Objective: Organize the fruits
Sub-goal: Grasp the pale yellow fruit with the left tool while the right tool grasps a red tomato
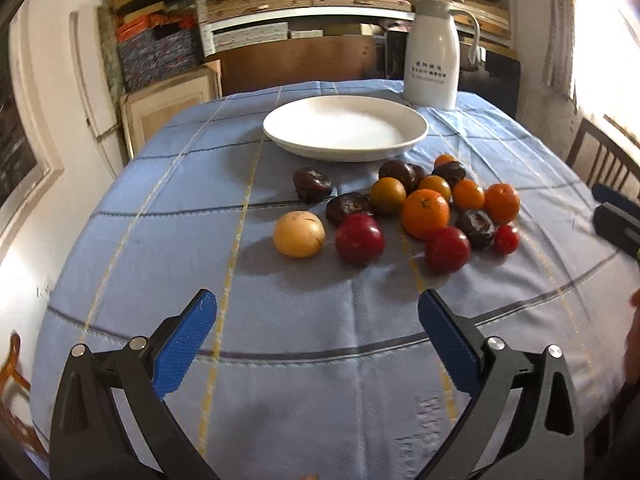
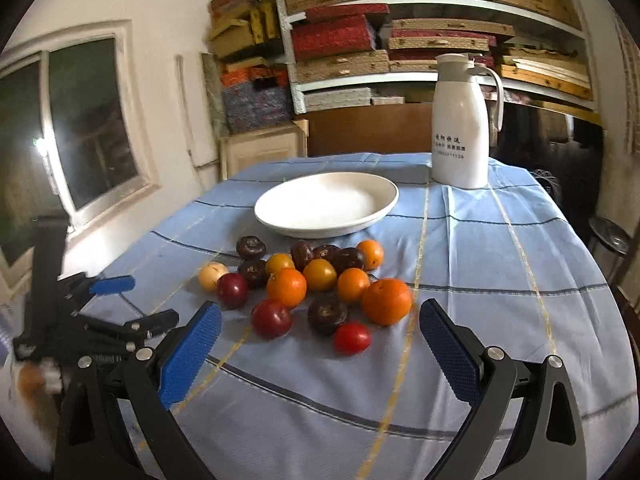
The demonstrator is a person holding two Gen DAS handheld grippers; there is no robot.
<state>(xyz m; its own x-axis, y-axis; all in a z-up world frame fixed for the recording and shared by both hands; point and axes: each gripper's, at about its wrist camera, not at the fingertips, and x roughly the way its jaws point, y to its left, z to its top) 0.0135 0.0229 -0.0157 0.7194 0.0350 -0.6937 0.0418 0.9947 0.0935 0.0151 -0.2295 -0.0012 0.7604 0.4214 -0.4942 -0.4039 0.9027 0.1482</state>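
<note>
Several loose fruits lie in a cluster on the blue tablecloth [image 1: 320, 320]: oranges [image 1: 425, 213] [image 2: 386, 301], red plums [image 1: 359, 239] [image 2: 271, 318], dark purple fruits [image 1: 313, 185] [image 2: 327, 313], a pale yellow fruit [image 1: 298, 234] [image 2: 212, 275] and a small red tomato [image 1: 506, 239] [image 2: 352, 338]. An empty white plate [image 1: 345, 127] [image 2: 326, 204] sits behind them. My left gripper [image 1: 318, 312] is open and empty, in front of the fruits. My right gripper [image 2: 320, 322] is open and empty, close before the tomato. The left gripper also shows at the left of the right wrist view [image 2: 132, 300].
A white thermos jug [image 1: 432, 50] [image 2: 462, 120] stands behind the plate at the back right. Shelves of stacked boards fill the wall behind. A wooden chair [image 1: 600, 156] stands at the table's right side. The right gripper's fingers [image 1: 616, 216] show at the right edge.
</note>
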